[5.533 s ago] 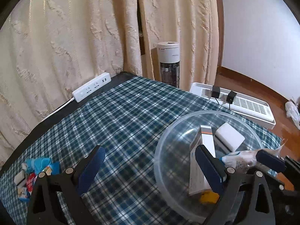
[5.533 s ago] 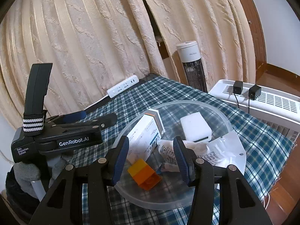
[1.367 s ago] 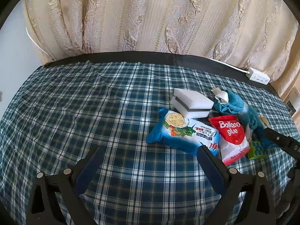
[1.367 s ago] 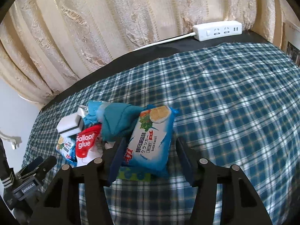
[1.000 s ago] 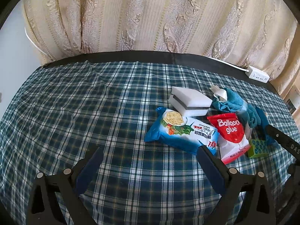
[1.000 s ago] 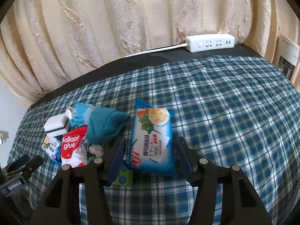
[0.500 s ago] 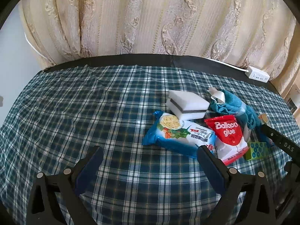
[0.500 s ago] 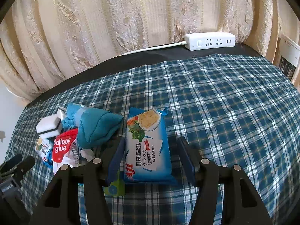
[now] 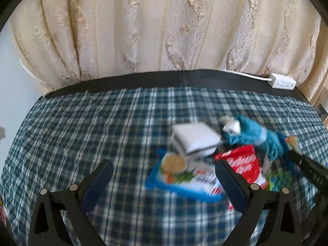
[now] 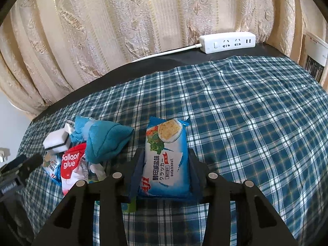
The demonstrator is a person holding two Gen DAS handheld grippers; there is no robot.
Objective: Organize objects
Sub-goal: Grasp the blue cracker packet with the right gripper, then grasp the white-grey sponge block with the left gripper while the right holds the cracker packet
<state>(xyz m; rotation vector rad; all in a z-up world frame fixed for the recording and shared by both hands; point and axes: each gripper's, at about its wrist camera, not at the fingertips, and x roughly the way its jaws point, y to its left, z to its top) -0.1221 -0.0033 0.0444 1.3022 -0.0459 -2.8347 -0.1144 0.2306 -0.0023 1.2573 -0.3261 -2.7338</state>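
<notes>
- Covering the bench (image 10: 256, 123), a blue plaid cloth carries your pile.
- Your right tool (image 10: 165, 172) has its pads closed against a blue soda biscuit pack (image 10: 166, 153).
- Your left tool (image 9: 164, 182) gapes wide, holding nothing, above a second biscuit pack (image 9: 184, 176) beside the white sponge (image 9: 196, 138).

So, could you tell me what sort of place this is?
Probably a room in a home: a table under a plaid cloth, cream curtains behind it, and a power strip on its far edge.
</notes>
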